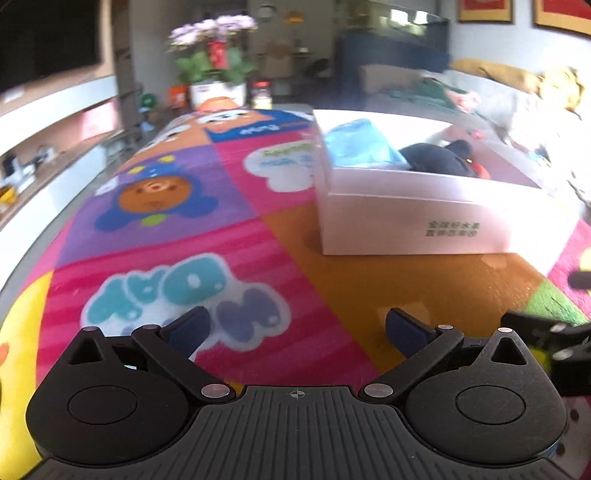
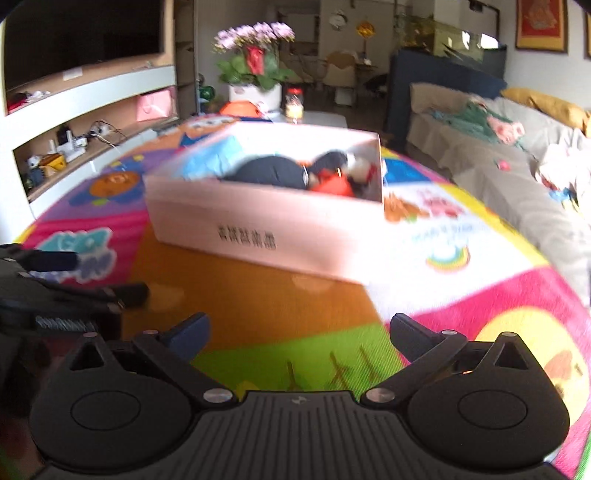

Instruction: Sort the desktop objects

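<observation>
right wrist view showed the white box [image 2: 266,221] ahead of the empty, released right gripper [image 2: 299,332], long axis crosswise, on the mat [image 2: 258,306].

Past the table I've got a potted plant [image 2: 255,66] with pale purple flowers, sitting in a white pot, and a jar [image 2: 294,103] with a red lid just to its right. On the left I see a dark television [image 2: 81,40] above long shelves [image 2: 88,122] cluttered with small items and cables. Over on the right, a sofa [image 2: 491,162] under a grey cover, with a yellow cushion [image 2: 546,103] at its far end and a bunch of pink flowers [image 2: 502,127] lying on the seat. I spot framed red pictures [image 2: 541,24] on the wall above it.
</observation>
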{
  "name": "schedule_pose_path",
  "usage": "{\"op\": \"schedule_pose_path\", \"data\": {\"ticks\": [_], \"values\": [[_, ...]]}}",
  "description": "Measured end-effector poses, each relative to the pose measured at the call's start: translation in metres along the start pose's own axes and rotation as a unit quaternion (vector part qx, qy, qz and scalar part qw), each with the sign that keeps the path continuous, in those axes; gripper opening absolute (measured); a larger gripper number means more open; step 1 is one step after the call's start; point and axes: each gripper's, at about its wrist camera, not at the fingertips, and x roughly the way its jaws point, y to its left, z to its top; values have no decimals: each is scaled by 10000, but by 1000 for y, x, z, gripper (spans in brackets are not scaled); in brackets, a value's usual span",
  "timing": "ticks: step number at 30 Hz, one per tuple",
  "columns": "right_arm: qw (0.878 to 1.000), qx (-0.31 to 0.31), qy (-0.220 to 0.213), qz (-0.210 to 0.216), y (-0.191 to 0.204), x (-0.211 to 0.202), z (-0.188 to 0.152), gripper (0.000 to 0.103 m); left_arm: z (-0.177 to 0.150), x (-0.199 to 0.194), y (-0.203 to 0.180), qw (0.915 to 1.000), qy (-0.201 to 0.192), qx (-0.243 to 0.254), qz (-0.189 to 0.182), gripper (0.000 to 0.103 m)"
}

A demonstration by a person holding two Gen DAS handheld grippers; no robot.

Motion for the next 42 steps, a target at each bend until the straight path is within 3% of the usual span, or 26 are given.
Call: {"op": "schedule_pose_path", "data": {"ticks": [6,17,42], "values": [[9997,30,246,-68,-4,18,1,103,-1,-1,-8,9995,-1,-150,287,103],[9998,155,-69,49,-10,21,-5,103,0,0,-6,9995,9,-188,268,103],[9999,142,-64,36,-11,21,-4,103,-1,0,-6,9995,10,-193,260,103]]}}
